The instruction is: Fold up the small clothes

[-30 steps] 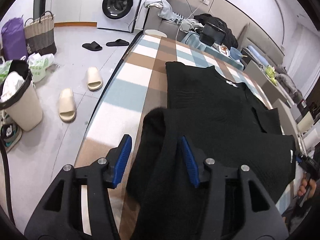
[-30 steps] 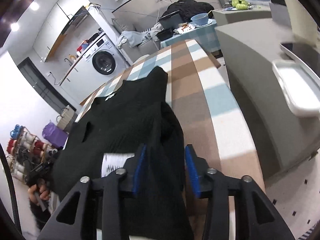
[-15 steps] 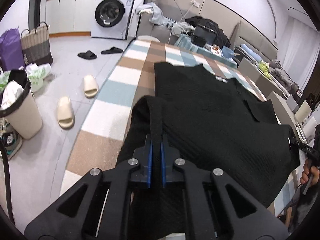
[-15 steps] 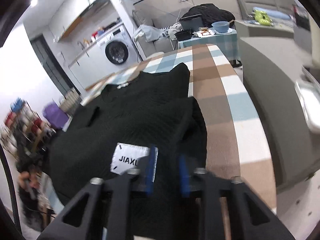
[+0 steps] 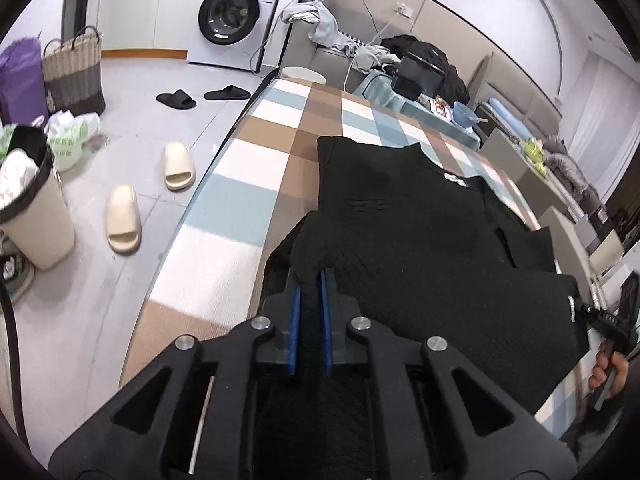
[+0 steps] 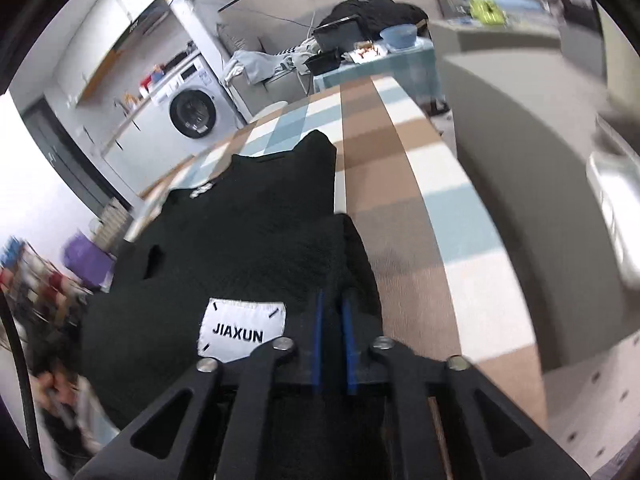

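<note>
The black knitted garment lies spread on the bench covered in a brown, white and pale blue checked cloth, its far end flat and its near edge raised off the surface.

The left tool reaches forward low over the near end of the bench. Its blue-padded fingers stand almost together, pinched on a bunched fold at the garment's near left corner, and the knit rises in a hump just beyond their tips.

The right tool points along the bench from the opposite corner, tilted slightly so that the bench slants in its view. Its blue pads are likewise drawn close and clamp a thick ridge of the black knit at the garment's right edge. Just left of this tool, a white sewn label printed JIAXUN faces up on the folded-over cloth.

In the left wrist view, a hand holding the right tool's dark handle shows at the far right edge of the frame. The right wrist view is blurred towards its edges.
</note>
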The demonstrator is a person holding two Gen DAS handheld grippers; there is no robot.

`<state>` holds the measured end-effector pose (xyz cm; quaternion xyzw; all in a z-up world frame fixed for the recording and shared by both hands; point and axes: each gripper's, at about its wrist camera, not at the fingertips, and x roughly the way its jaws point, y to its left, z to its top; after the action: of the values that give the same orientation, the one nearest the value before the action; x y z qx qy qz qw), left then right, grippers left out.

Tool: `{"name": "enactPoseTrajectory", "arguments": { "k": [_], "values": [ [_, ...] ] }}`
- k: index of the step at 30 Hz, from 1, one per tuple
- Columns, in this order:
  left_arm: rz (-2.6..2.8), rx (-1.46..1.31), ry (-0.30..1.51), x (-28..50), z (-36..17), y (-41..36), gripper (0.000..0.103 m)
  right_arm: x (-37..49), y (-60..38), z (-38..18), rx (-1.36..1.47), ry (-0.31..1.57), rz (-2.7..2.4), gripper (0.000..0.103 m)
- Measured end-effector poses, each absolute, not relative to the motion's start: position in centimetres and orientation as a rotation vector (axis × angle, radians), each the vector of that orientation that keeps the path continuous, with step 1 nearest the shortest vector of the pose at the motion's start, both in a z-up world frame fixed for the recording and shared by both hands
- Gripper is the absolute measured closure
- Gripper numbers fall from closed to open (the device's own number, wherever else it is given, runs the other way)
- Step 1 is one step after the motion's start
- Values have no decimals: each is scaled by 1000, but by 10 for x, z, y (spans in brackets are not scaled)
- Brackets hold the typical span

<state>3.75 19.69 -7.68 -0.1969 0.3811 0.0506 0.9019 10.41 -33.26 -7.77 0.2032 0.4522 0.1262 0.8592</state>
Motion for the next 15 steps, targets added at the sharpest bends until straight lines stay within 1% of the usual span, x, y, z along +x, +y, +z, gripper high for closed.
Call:
{"name": "enactPoseTrajectory", "arguments": {
  "k": [1, 2, 3, 4, 6, 12, 15],
  "values": [
    [114, -409, 794, 36, -79, 198, 80, 98, -340, -78, 452, 945, 276, 74],
    [129, -414, 794, 31, -78, 201, 66, 90, -346, -79, 469, 947, 280, 66],
    [135, -421, 790, 27, -79, 202, 53, 83, -351, -81, 488, 951, 288, 63],
    [136, -438, 784, 21, -79, 204, 49, 75, -356, -82, 511, 957, 301, 62],
    [121, -465, 791, 11, -81, 206, 46, 61, -362, -85, 557, 969, 342, 62],
    [101, -474, 825, -8, -86, 201, 46, 36, -355, -83, 544, 985, 393, 62],
    [83, -466, 835, -13, -85, 195, 46, 24, -348, -69, 535, 935, 453, 62]
  ]
}}
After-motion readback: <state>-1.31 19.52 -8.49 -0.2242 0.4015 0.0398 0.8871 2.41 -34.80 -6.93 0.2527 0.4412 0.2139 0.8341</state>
